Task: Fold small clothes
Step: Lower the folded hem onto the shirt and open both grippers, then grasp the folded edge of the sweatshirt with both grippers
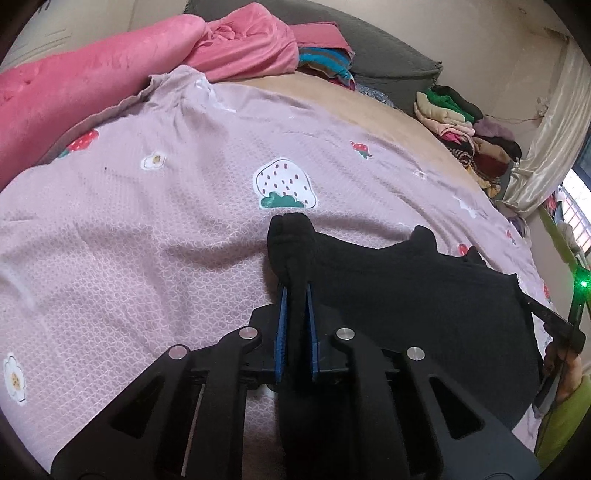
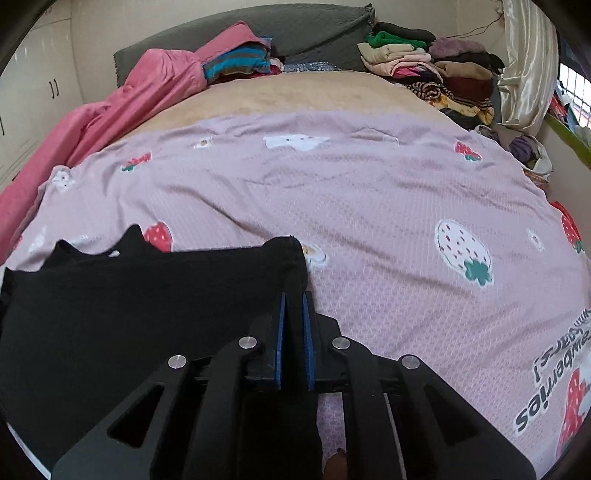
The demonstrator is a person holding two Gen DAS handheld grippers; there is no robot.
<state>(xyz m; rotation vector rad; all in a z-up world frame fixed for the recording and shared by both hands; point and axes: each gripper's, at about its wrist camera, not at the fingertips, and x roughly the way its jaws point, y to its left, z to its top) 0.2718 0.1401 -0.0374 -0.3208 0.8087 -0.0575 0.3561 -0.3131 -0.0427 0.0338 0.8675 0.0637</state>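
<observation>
Black knit fabric, one piece: a small dark garment [image 1: 424, 295] stretched between my two grippers over the near part of the bed. No print or pattern shows on it; the weave is matte and plain. Its far edge runs uneven, with two small peaks standing up along it in the left wrist view.

Left gripper [image 1: 294, 295]: blue-padded fingers drawn narrow, clamped on the garment's left corner, which bunches up past the fingertips into a rounded lump. Right gripper [image 2: 293, 299]: fingers likewise narrow, pinching the garment's right corner, where a hemmed edge folds over the tips. From my right wrist view the garment [image 2: 147, 306] spreads leftward from the grip, fairly taut.

Under it, one mauve bedsheet [image 1: 147, 229] printed with strawberries and small flowers, red ones and white ones; lettering reading "strawberries" shows near the right edge in the right wrist view. I cannot tell how much of the garment touches the sheet.

Other items, counted:
- one pink blanket [image 1: 92, 81], heaped far left;
- one grey headboard [image 2: 303, 33] along the far side;
- one stack of folded clothes [image 2: 432, 70], mixed colours, far right;
- one striped blue bundle [image 2: 236, 62] beside the pink blanket.
</observation>
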